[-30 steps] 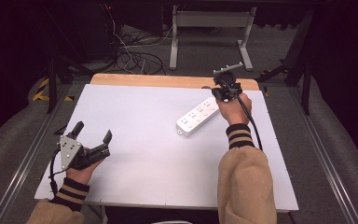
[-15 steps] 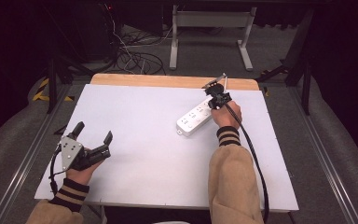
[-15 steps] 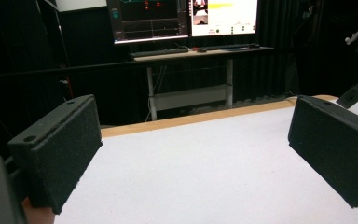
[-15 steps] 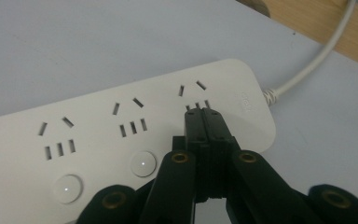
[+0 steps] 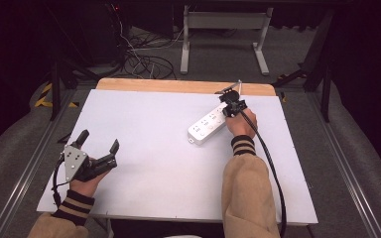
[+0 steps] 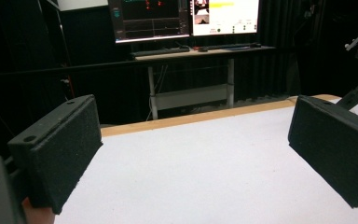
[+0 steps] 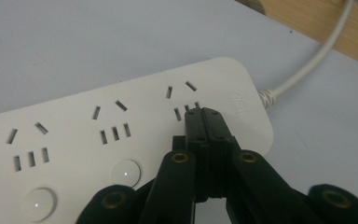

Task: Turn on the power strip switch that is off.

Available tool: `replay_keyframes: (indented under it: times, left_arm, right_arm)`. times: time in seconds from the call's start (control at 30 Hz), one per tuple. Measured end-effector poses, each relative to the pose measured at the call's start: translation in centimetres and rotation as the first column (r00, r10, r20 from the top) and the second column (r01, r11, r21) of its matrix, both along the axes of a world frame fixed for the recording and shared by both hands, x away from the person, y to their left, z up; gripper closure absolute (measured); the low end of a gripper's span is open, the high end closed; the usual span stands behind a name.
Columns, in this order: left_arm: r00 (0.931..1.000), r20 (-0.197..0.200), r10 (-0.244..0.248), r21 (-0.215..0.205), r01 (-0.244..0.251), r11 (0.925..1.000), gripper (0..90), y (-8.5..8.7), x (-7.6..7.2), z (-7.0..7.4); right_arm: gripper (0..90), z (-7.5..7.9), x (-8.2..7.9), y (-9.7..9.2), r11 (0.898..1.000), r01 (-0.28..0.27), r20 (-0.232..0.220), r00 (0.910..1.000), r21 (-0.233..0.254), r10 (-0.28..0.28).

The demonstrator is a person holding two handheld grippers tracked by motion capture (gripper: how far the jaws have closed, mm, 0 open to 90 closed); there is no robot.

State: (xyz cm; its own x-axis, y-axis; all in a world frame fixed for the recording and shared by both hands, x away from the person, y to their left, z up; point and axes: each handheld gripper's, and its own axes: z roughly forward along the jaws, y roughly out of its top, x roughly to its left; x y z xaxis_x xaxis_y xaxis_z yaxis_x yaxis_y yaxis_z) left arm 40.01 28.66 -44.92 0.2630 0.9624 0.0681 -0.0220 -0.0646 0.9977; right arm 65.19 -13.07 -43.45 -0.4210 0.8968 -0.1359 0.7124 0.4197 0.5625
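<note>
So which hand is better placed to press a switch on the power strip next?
The right. Its gripper is shut, tips right over the white power strip near its cord end, round buttons close by. The left gripper sits open at the table's near left corner.

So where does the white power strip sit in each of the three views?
High view: power strip lies right of centre on the table, under the right gripper.
Left gripper view: not in it.
Right gripper view: power strip spans the frame behind the shut jaws.
Shared landmark: the table's wooden far edge.
</note>
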Motion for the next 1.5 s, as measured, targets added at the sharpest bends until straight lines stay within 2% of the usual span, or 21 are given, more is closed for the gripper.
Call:
replay_keyframes:
  times: [0.1,0.27,0.4,0.53,0.67,0.87,1.0,1.03,1.07,1.2,1.23,1.27,1.3,1.33,1.4,1.43,1.5]
  left_arm:
    - [1.0000,-0.001,-0.001,0.001,0.001,1.0000,3.2,0.0,0.0,0.0]
    - [1.0000,0.001,-0.001,0.004,0.001,1.0000,3.2,0.0,-0.1,0.0]
    - [1.0000,-0.003,-0.001,-0.002,0.001,1.0000,3.2,0.1,-0.1,0.0]
    - [1.0000,-0.004,0.001,-0.003,-0.001,1.0000,3.2,0.1,-0.1,0.0]
    - [1.0000,-0.006,0.004,-0.003,-0.004,1.0000,3.2,0.1,0.0,0.0]
    - [1.0000,-0.006,0.000,0.003,0.000,1.0000,3.2,0.0,-0.1,0.0]
    - [1.0000,-0.001,-0.001,0.002,0.001,1.0000,3.2,0.0,-0.1,0.0]
    - [1.0000,-0.001,-0.001,0.002,0.001,1.0000,3.2,0.0,-0.1,0.0]
    - [1.0000,-0.001,-0.002,0.003,0.002,1.0000,3.2,0.0,-0.1,0.0]
    - [1.0000,-0.009,-0.004,-0.001,0.004,1.0000,3.2,-0.1,0.1,0.0]
    - [1.0000,-0.009,-0.004,-0.001,0.004,1.0000,3.2,-0.1,0.1,0.0]
    - [1.0000,-0.007,-0.005,0.002,0.005,1.0000,3.2,-0.2,0.2,0.0]
    - [1.0000,-0.007,-0.005,0.002,0.005,1.0000,3.3,-0.2,0.2,0.0]
    - [0.9999,-0.009,-0.006,0.003,0.006,1.0000,3.3,-0.2,0.3,0.0]
    - [0.9999,-0.010,-0.008,-0.001,0.008,1.0000,3.3,-0.2,0.3,-0.1]
    - [0.9999,-0.009,-0.011,-0.001,0.011,0.9999,3.2,-0.2,0.2,0.0]
    - [0.9999,-0.006,-0.009,-0.003,0.009,1.0000,3.3,-0.2,0.2,0.0]
  right_arm:
    - [90.0,-0.2,-0.1,0.1,1.000,0.000,0.006,1.0000,0.027,0.000]
    - [90.0,-0.4,-0.2,0.2,1.000,0.001,0.020,0.9998,0.024,-0.001]
    - [90.0,-0.6,-0.3,-0.4,0.997,0.010,0.034,0.9994,0.076,-0.012]
    - [90.0,-0.6,-0.4,-0.3,0.997,0.006,0.039,0.9992,0.071,-0.008]
    - [90.0,-0.8,-0.5,-0.7,0.995,0.008,0.055,0.9984,0.100,-0.013]
    - [90.0,-0.7,-0.7,-0.9,0.996,0.018,0.064,0.9977,0.092,-0.024]
    - [90.0,-0.7,-0.7,-1.3,0.997,0.049,0.061,0.9968,0.056,-0.052]
    - [90.0,-0.8,-0.8,-1.6,0.997,0.049,0.060,0.9968,0.063,-0.053]
    - [90.0,-0.9,-0.9,-2.0,0.994,0.048,0.059,0.9968,0.094,-0.053]
    - [90.0,-0.9,-0.9,-1.8,0.997,0.027,0.074,0.9967,0.066,-0.032]
    - [90.0,-0.9,-0.9,-1.8,0.997,0.027,0.075,0.9966,0.072,-0.033]
    - [90.0,-0.9,-0.9,-2.0,0.994,0.031,0.089,0.9952,0.107,-0.040]
    - [90.0,-0.9,-0.9,-2.0,0.994,0.031,0.089,0.9952,0.107,-0.040]
    - [90.0,-0.8,-0.9,-2.1,0.989,0.023,0.101,0.9941,0.145,-0.038]
    - [90.0,-0.9,-0.8,-2.0,0.992,0.017,0.079,0.9965,0.126,-0.027]
    - [90.0,-0.9,-0.8,-2.0,0.990,0.017,0.077,0.9966,0.142,-0.029]
    - [90.0,-0.9,-0.8,-1.9,0.991,0.017,0.069,0.9973,0.134,-0.027]
